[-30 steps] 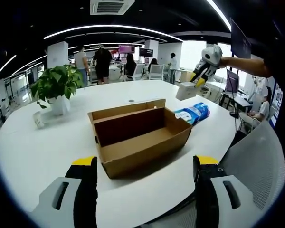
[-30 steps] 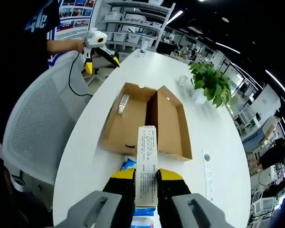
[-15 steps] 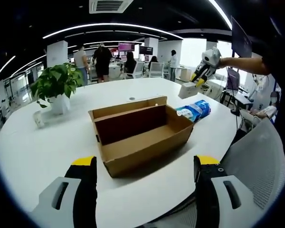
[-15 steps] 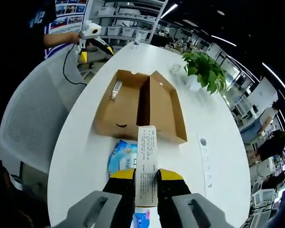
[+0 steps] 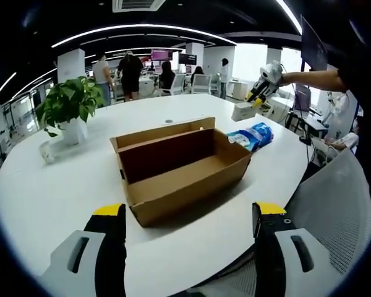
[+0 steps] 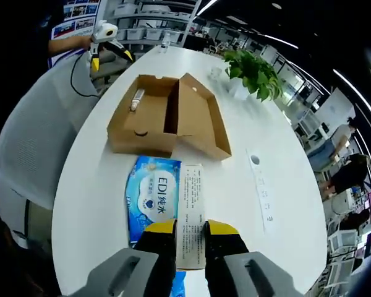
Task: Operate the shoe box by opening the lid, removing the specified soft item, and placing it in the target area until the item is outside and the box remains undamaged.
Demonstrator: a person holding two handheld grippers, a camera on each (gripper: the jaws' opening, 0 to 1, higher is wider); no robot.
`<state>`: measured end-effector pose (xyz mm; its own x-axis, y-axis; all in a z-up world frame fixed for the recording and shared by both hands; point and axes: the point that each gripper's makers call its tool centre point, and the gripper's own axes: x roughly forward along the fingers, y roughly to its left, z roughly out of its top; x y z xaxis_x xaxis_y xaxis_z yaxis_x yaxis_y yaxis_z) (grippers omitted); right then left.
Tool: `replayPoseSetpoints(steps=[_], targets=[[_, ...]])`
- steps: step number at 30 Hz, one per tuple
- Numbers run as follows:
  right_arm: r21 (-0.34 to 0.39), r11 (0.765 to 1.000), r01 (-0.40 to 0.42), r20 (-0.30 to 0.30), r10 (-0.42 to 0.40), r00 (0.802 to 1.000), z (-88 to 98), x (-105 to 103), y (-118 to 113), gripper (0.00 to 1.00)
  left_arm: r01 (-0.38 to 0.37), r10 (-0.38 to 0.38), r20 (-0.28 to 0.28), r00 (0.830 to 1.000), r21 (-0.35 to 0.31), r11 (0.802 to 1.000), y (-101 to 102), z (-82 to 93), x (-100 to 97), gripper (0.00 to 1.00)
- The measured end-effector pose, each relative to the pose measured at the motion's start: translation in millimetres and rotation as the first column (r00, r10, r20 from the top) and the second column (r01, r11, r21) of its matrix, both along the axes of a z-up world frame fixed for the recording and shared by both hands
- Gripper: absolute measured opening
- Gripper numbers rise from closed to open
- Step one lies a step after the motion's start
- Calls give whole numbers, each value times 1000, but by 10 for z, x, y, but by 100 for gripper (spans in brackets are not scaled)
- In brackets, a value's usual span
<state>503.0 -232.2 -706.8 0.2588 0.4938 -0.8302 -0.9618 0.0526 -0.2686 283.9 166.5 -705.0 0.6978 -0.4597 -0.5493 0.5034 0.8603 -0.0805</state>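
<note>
The brown shoe box [image 5: 179,170] stands open on the white table, its lid folded back. In the right gripper view the box [image 6: 149,117] lies ahead with a small pale item [image 6: 136,99] inside. My right gripper [image 6: 190,230] is shut on a white pack [image 6: 190,210] with printed text, held above the table. Under it, flat on the table, is a blue soft pack [image 6: 152,197]. From the left gripper view the right gripper [image 5: 263,83] hangs far right with the white pack [image 5: 242,111], above the blue pack [image 5: 252,136]. My left gripper [image 5: 188,213] is open, short of the box.
A potted plant [image 5: 69,108] and a small cup [image 5: 47,152] stand at the table's far left. A white strip [image 6: 260,190] lies beside the box. A grey mesh chair [image 5: 334,210] is at the table edge. People stand in the background.
The right gripper has drawn back from the box with the white pack, so the blue pack now shows in full below it. The left gripper has hardly moved.
</note>
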Motion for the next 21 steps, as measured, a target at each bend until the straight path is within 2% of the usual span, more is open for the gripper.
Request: replayPoseSetpoints(steps=[12,21], targets=[[-69,996,57,-27,-59,998,-298,173,-379,12,9,-9,-16,1000,21,1000,10,-72,33,88],[-116,989,87,-32,-91,995,-506,216,-528,12,3,-2,-24,1000,25,1000,10,-96,10,88]])
